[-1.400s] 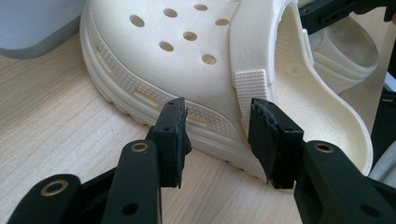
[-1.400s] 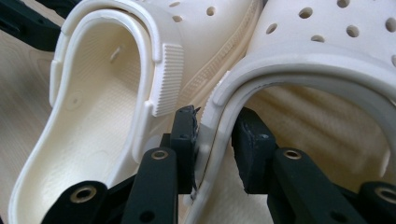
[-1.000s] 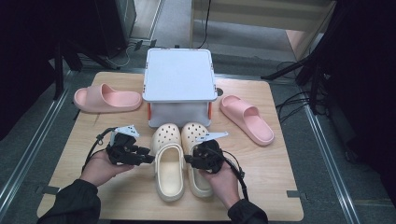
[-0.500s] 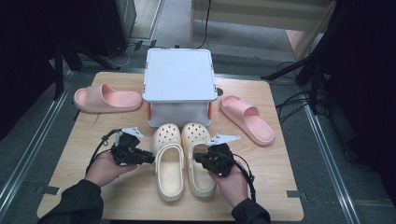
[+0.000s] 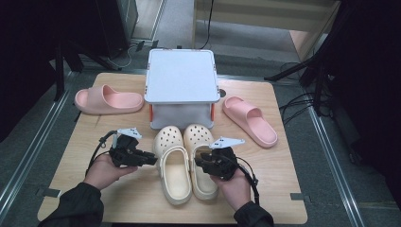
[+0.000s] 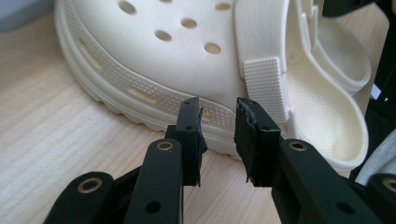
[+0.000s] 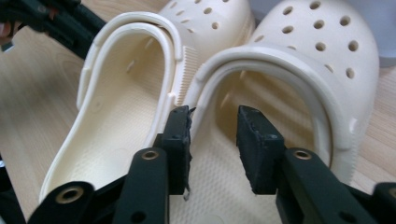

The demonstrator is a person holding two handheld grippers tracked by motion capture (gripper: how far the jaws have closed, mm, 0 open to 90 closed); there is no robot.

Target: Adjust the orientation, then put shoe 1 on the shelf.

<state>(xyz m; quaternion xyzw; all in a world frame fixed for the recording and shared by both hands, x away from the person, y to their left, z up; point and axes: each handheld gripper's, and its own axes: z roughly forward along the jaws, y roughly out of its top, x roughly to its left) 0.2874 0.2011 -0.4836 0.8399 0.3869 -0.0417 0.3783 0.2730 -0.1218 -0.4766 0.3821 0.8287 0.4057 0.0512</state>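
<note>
Wooden table [image 5: 142,198] on grey floor. 2 cream clogs [image 5: 174,165] side by side near front edge, toes against lidded storage box [image 5: 181,78]. Left gripper [image 5: 150,161] parted, empty, at left clog's outer side. Right gripper [image 5: 200,161] parted over right clog [image 7: 299,70] heel opening, likely lining up grasp. Pink slides [image 5: 108,99] parked at side edges.

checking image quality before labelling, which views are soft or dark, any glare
High view: table evenly lit, surroundings dark, white box lid bright, slightly soft. Left gripper view: left clog sharp, near jaws slightly soft. Right gripper view: right clog clear, no glare.
</note>
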